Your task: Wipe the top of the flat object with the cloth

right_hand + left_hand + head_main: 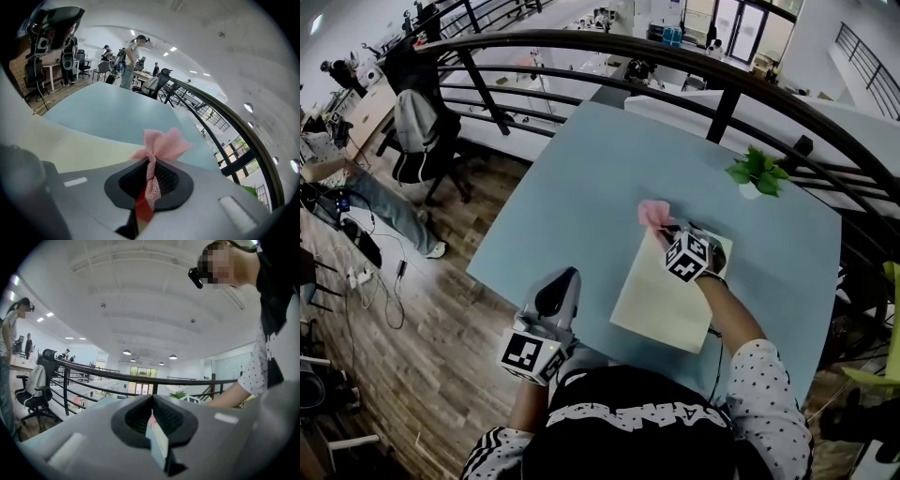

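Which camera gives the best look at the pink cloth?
Right gripper view: the pink cloth sits pinched in the right gripper, mid-frame. Head view shows only a small pink tuft; left gripper view, nothing clear.

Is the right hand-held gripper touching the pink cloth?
Touching. In the right gripper view the right hand-held gripper pinches the twisted pink cloth between its jaws.

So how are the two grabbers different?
The right gripper pinches the pink cloth; the left gripper is shut on nothing. The right one sits over the cream sheet; the left one hangs back by the near edge of the table. Both are grey, with jaws closed.
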The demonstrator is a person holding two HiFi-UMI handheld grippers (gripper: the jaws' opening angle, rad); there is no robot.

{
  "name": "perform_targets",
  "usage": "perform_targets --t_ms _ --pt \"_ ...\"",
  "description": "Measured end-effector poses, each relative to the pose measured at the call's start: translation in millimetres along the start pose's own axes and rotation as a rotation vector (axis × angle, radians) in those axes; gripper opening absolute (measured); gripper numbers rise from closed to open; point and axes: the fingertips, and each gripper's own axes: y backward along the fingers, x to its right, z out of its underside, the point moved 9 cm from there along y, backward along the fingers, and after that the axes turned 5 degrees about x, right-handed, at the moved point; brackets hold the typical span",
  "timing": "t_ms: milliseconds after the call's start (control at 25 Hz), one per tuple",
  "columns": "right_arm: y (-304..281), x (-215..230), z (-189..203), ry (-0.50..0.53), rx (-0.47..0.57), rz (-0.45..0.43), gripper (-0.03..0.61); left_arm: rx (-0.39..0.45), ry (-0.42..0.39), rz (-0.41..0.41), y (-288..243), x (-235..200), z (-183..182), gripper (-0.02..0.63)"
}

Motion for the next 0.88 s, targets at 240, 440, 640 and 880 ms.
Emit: perform_targets --t_ms 240,440,640,880 --pt "4 -18 -3 0.040 0.015 -0.027 0.008 -0.011 0.013 0.012 -2 8 4 0.000" --pt "11 -33 -7 0.080 0.024 -0.045 0.008 -0.006 0.010 0.019 -2 15 5 0.000" --pt "19 -49 -11 0.112 0.041 -0.066 0.008 -0.013 0.000 0.021 -1 20 8 0.000" --pt "30 -69 -14 0.184 0.044 -0.079 0.006 -0.002 0.001 0.028 2 29 7 0.000"
